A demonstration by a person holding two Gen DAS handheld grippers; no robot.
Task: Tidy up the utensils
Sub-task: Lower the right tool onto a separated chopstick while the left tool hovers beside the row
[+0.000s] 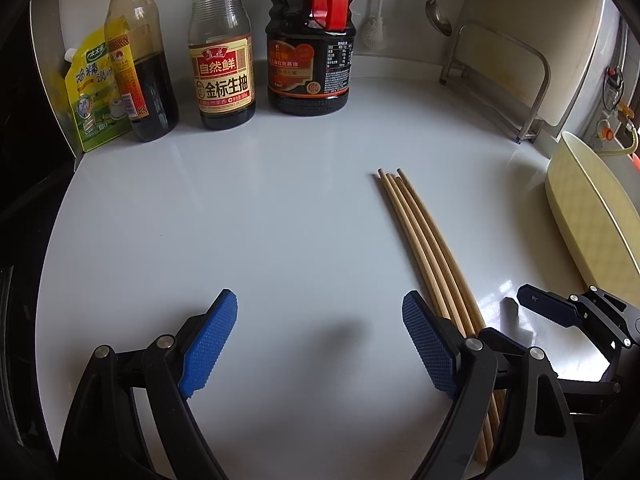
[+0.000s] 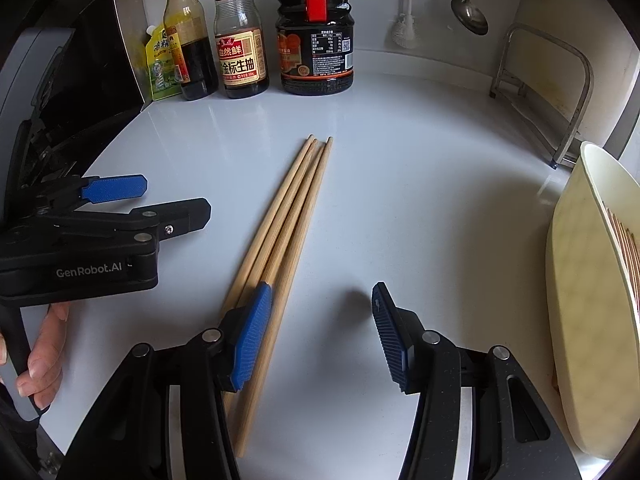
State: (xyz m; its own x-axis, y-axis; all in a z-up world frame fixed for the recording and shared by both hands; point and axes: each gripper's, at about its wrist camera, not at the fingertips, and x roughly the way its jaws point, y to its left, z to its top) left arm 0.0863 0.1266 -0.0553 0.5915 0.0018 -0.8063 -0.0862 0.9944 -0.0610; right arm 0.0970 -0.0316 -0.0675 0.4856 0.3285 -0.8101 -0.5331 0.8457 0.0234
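Several wooden chopsticks [image 1: 424, 236] lie side by side on the white counter, tips pointing to the back; they also show in the right wrist view [image 2: 288, 216]. My left gripper [image 1: 320, 320] is open and empty, just left of the chopsticks, its right finger over their near ends. My right gripper [image 2: 320, 312] is open and empty, its left finger over the chopsticks' near part. A cream utensil holder [image 2: 580, 312] at the right edge holds more chopsticks.
Sauce bottles [image 1: 222, 68] and a yellow pouch [image 1: 92, 96] stand along the back wall. A metal rack [image 1: 500, 80] and a hanging ladle [image 1: 438, 12] are at the back right. The holder also shows in the left wrist view [image 1: 592, 216].
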